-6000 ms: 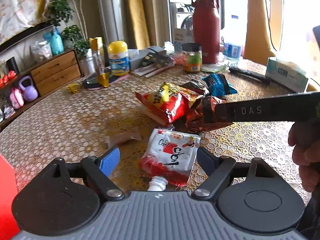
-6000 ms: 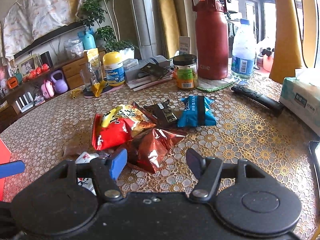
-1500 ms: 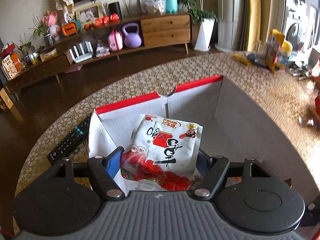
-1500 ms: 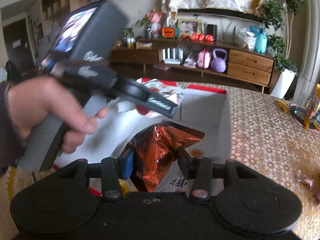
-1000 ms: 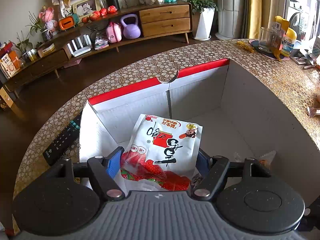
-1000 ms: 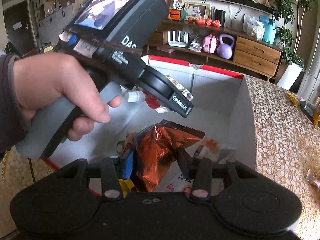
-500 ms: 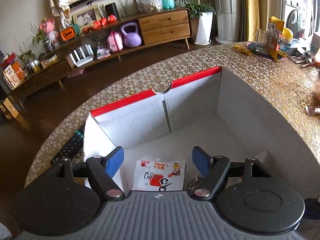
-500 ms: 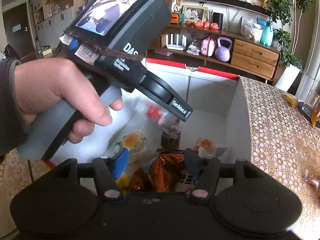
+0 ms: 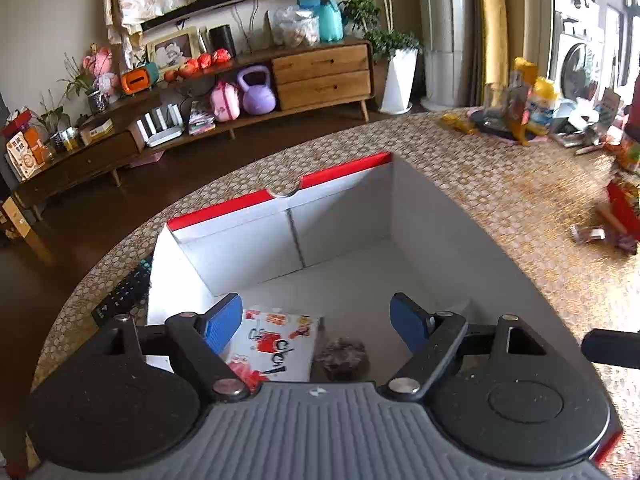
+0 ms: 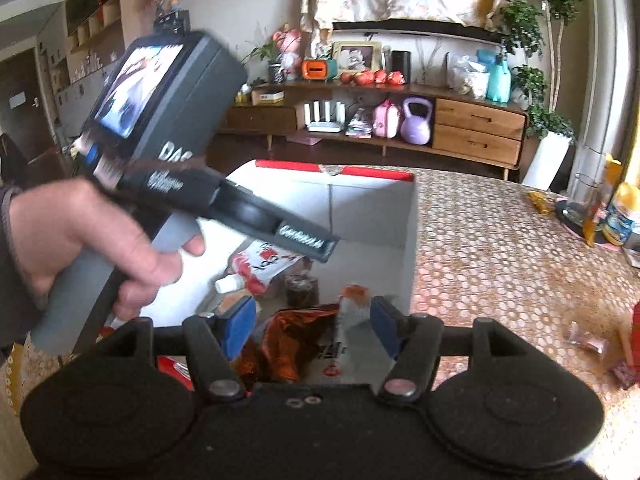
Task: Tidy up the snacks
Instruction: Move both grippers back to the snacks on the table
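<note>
both tools hang over a white box (image 9: 420,216) on the table (image 9: 500,184). left tool (image 9: 316,320) jaws widening, empty; right tool (image 10: 312,320) apart, empty. white pouch (image 9: 276,344) at 6 o'clock, copper bag (image 10: 288,336) inside. more snacks (image 9: 624,208) wait at 3 o'clock; swinging across could clip the box wall.

A long wooden sideboard (image 9: 200,120) stands against a pale wall (image 9: 52,20), carrying a framed photo (image 9: 172,50), a purple kettlebell (image 9: 256,90) and a teal bottle (image 9: 328,18). The floor (image 9: 100,208) is dark brown. Beside a white planter (image 9: 396,80), yellow curtains (image 9: 494,28) catch daylight.
</note>
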Demonstrator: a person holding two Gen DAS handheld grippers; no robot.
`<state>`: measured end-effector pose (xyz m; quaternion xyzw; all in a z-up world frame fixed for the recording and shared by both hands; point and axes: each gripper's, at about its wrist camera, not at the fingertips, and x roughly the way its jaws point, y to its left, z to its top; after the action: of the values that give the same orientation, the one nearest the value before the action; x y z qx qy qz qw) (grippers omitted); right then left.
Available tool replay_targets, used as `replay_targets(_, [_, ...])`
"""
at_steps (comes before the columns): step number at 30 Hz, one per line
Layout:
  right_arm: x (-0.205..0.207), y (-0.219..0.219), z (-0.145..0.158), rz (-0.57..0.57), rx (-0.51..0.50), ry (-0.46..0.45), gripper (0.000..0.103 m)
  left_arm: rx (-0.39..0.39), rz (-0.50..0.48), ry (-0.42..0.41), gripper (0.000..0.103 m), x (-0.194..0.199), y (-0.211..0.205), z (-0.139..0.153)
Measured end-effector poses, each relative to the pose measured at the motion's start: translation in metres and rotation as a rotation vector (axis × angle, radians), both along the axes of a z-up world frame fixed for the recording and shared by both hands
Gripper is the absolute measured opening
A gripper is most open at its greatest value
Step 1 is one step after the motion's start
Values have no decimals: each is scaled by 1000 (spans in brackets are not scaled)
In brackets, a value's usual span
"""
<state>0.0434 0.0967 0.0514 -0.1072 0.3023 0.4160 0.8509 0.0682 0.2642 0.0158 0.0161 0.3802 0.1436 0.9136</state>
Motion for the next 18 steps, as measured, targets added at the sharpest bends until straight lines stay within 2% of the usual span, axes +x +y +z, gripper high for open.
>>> replay_targets(5, [0,-16,0,-19,12,-4,63,-13,-30,-54,88,-11,-17,11])
replay_targets(12, [-2,-48,-3,-78,38,-28,66,-28,-91,-110,89,-14,-54,24])
replay_targets(18, [5,-86,-7,-178,70,-35,68,-43,-142,-141,90,-9,-85,31])
